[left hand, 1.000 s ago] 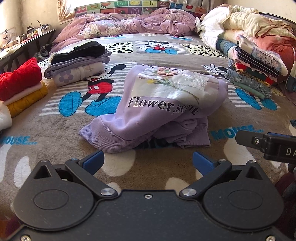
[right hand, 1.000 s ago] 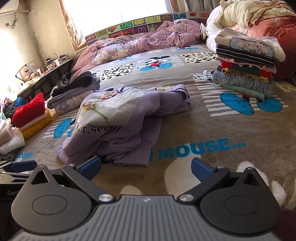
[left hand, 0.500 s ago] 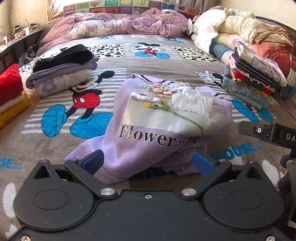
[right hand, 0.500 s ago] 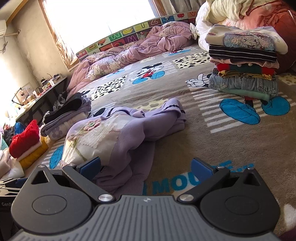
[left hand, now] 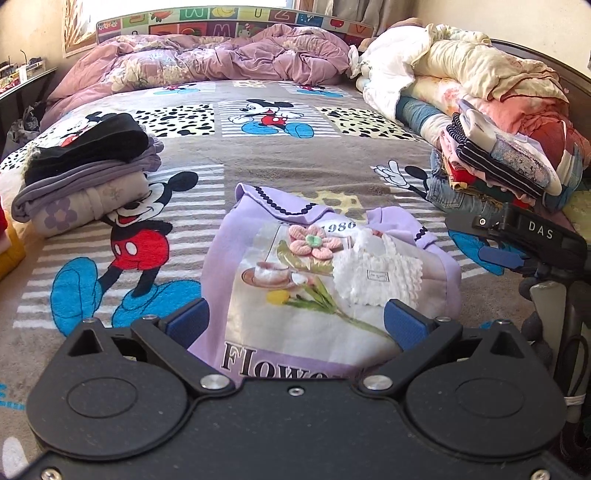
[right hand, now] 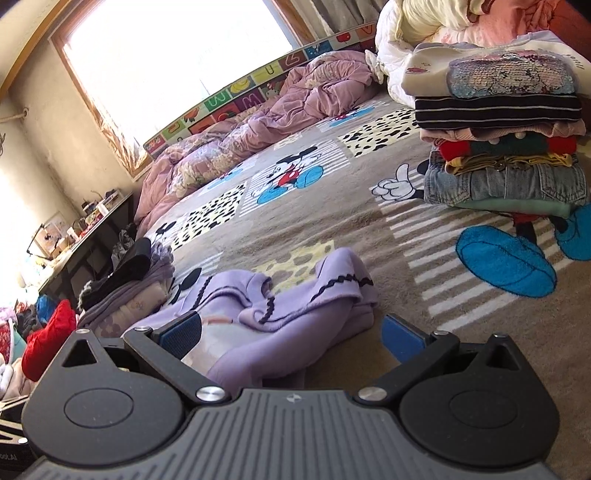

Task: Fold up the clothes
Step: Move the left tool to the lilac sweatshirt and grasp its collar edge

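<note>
Lilac sweatshirt [left hand: 325,280], printed with a pink flower, a white bag and the word "Flower", lies crumpled on the grey Mickey Mouse blanket [left hand: 288,166] that covers the bed, its scalloped collar toward the headboard. I hold the left gripper [left hand: 295,321] low over the garment's near hem, blue pads spread wide on either side of the printed panel and gripping nothing. My right gripper [right hand: 291,334] sits at the sweatshirt's right side, its fingers just as wide apart; a bunched lilac fold lies between them, though from the wrist view I cannot tell whether the left pad [right hand: 181,332] touches the cloth. In the left wrist view the right gripper's black body, lettered "DAS", shows at the right edge, just beside the garment. A folded stack of black, grey and flower-print clothes [left hand: 85,170] rests on the blanket to the left, and a taller pile topped by a sequined top [right hand: 506,125] stands well apart to the right. A rumpled mauve duvet [left hand: 221,59] lies along the alphabet headboard [left hand: 221,22].
</note>
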